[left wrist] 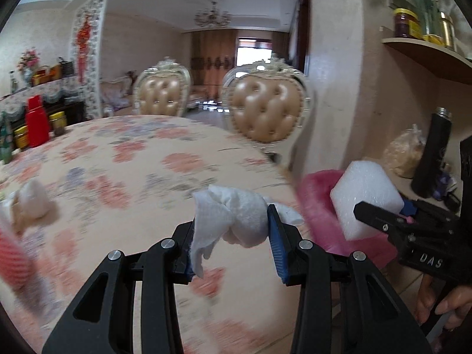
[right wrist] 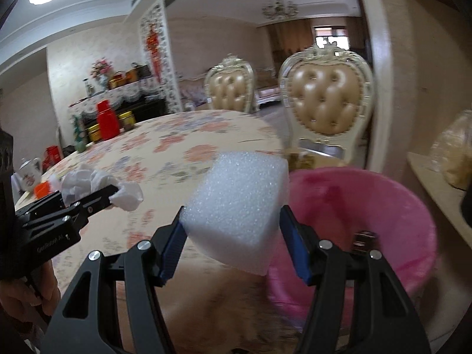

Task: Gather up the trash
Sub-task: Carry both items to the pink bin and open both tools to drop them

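My left gripper (left wrist: 233, 227) is shut on a crumpled white tissue (left wrist: 236, 215), held above the floral table's right edge. In the right wrist view that same tissue (right wrist: 100, 188) shows at the left, in the left gripper (right wrist: 97, 194). My right gripper (right wrist: 231, 221) is shut on a white foam block (right wrist: 239, 206), held beside the rim of a pink bin (right wrist: 368, 215). From the left wrist camera the foam block (left wrist: 365, 197) and the right gripper (left wrist: 383, 215) hang over the pink bin (left wrist: 321, 203). Something small and dark (right wrist: 364, 240) lies inside the bin.
More crumpled tissue (left wrist: 29, 203) lies on the floral tablecloth (left wrist: 132, 171) at the left. A red flask (left wrist: 37, 121) and jars stand at the table's far left. Two tufted chairs (left wrist: 268, 109) stand behind it. A wall shelf (left wrist: 430, 53) and a black bottle (left wrist: 433, 153) are on the right.
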